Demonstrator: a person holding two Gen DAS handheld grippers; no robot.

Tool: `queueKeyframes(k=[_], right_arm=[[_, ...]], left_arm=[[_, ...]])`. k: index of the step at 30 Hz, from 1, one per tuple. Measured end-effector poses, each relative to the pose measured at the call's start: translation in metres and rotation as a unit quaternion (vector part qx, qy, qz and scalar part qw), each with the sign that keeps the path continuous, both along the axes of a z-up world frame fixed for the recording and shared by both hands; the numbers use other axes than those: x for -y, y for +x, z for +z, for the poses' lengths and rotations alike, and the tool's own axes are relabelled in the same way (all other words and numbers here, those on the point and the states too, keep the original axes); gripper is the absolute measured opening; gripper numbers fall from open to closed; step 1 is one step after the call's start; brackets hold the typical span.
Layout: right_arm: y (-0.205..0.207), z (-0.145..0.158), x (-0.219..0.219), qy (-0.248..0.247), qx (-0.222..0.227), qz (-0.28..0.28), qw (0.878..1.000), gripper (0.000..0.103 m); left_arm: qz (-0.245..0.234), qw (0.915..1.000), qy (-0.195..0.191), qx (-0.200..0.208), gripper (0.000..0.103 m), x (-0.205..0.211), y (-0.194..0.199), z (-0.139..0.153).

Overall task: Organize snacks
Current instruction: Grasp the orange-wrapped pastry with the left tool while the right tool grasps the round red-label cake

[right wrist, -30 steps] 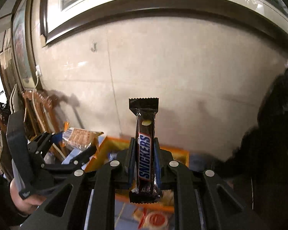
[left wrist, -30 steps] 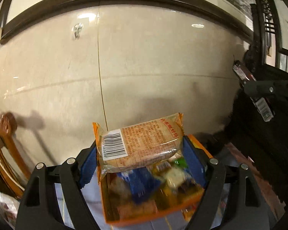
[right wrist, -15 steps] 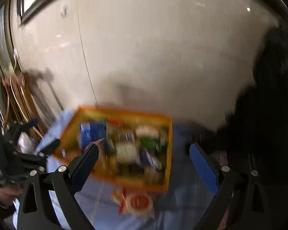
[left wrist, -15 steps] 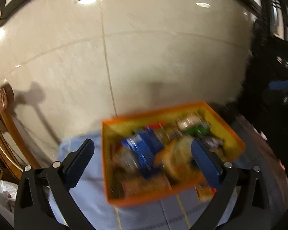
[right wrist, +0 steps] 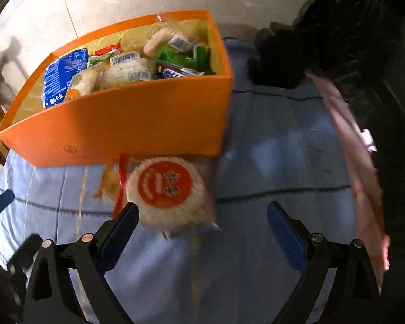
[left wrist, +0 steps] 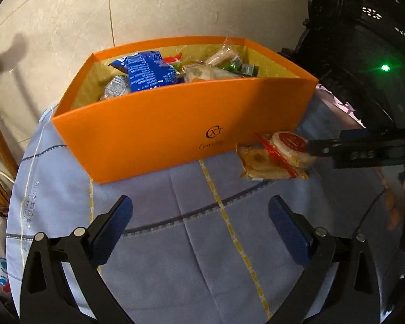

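Note:
An orange box (left wrist: 175, 124) full of wrapped snacks stands on a light blue cloth; it also shows in the right wrist view (right wrist: 127, 118). A round rice cracker pack with a red label (right wrist: 170, 189) lies on the cloth against the box's front right, on top of a yellowish snack pack (left wrist: 259, 163). My left gripper (left wrist: 199, 224) is open and empty, low over the cloth in front of the box. My right gripper (right wrist: 202, 226) is open and empty, just in front of the cracker pack (left wrist: 290, 147), its left finger beside it.
A blue snack bag (left wrist: 145, 71) and a Snickers bar (right wrist: 175, 73) lie in the box. A beige wall (left wrist: 175, 5) rises behind it. A dark carved chair (left wrist: 364, 54) stands at the right. A pink cloth edge (right wrist: 356, 167) hangs at the right.
Both grippers opened and dropped their snacks into the box: the left its orange biscuit pack, the right its Snickers bar. Both then dropped low toward the cloth in front of the box.

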State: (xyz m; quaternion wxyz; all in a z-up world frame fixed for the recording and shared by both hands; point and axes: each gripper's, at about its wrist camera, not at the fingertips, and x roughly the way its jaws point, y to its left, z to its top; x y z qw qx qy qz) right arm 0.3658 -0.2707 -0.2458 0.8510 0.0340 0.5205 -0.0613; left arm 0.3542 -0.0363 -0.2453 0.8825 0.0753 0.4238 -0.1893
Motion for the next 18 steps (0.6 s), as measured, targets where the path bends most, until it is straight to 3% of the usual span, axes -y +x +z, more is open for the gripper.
queueKeyframes(k=[5,7,8,12,18], right_arm=[[0.024,-0.014,-0.018,-0.005,-0.015,0.013,1.0,0.096],[0.027,-0.019,-0.018,-0.002,-0.027,0.013,1.0,0.088],[0.026,-0.019,-0.018,0.009,-0.029,0.016,0.999,0.079],[0.017,-0.015,-0.016,-0.007,-0.037,0.049,0.998,0.075],[-0.001,0.004,0.028,0.02,-0.006,0.001,1.0,0.075]], left_arm=[[-0.016,0.9993,0.03,0.016,0.099,0.025,0.012,-0.011],[-0.021,0.9991,0.033,0.015,0.099,0.03,0.01,-0.012],[-0.022,0.9991,0.033,0.014,0.099,0.033,0.011,-0.013],[-0.031,0.999,0.031,0.014,0.099,0.048,0.014,-0.02],[-0.066,0.997,0.026,0.03,0.099,0.093,0.026,-0.025]])
